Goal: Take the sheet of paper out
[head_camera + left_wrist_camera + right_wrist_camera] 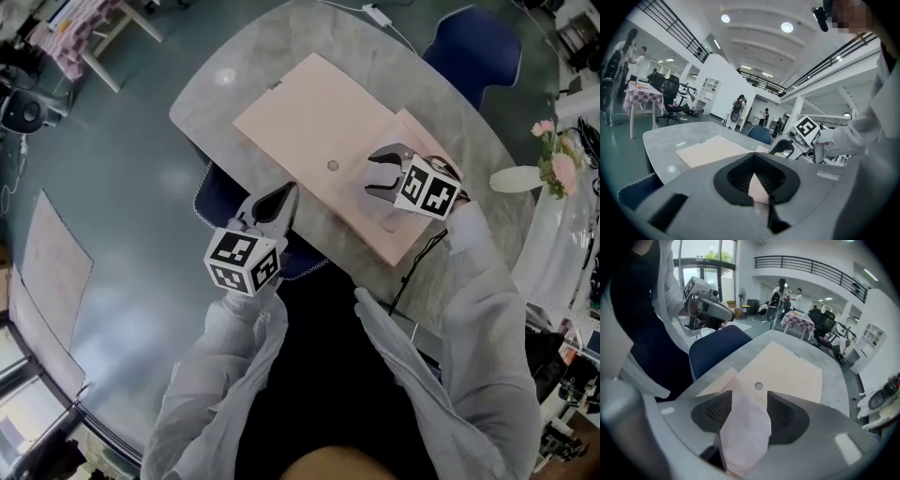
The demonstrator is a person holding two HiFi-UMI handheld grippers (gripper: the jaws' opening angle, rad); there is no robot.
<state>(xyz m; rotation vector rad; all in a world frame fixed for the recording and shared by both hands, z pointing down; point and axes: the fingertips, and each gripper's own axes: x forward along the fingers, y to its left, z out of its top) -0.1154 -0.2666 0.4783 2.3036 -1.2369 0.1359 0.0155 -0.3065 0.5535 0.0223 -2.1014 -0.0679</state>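
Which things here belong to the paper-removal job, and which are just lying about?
Job in hand:
envelope
right tongs, open, over the envelope
left tongs, shut, off the table edge

Lying about:
pink flowers
blue chair
white adapter

Counter [225, 103] bare left & beyond the envelope [319, 141], so open room there, but near edge crowded: blue chair [220, 197] under left claw [286, 192], black cable [417, 258] beside right claw [375, 173], vase w/ flowers [516, 178] further right.
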